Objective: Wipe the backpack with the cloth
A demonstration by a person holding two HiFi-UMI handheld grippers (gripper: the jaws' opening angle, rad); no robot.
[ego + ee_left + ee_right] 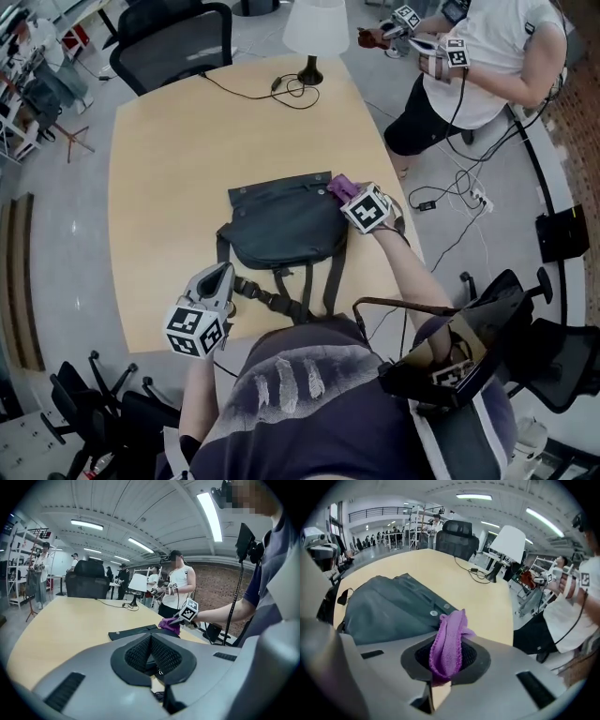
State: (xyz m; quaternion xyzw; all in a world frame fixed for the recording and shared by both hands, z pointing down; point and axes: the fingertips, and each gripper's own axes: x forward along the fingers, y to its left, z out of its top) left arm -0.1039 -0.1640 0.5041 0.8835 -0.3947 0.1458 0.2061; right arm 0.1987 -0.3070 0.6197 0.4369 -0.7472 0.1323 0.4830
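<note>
Your R gripper point(446, 660) has its jaws clamped on the purple cloth point(447, 641), which stands folded btwn the pads. In the head view that gripper sits at the far-right corner of the backpack point(281, 225), w/ the cloth bunched right at the flap's edge. Whether the cloth actually presses on the bag, can't tell.

The backpack is dark grey and lies flat on the wooden table point(169, 159), flap w/ snaps facing up. Its straps point(291, 292) trail off its near side toward you.

Your L gripper point(223, 274) is just off the backpack's near-left corner, beside the straps and apart from the bag body. Its jaws are closed together w/ nothing btwn them.

A lamp point(314, 28) stands well beyond the backpack's far side.
</note>
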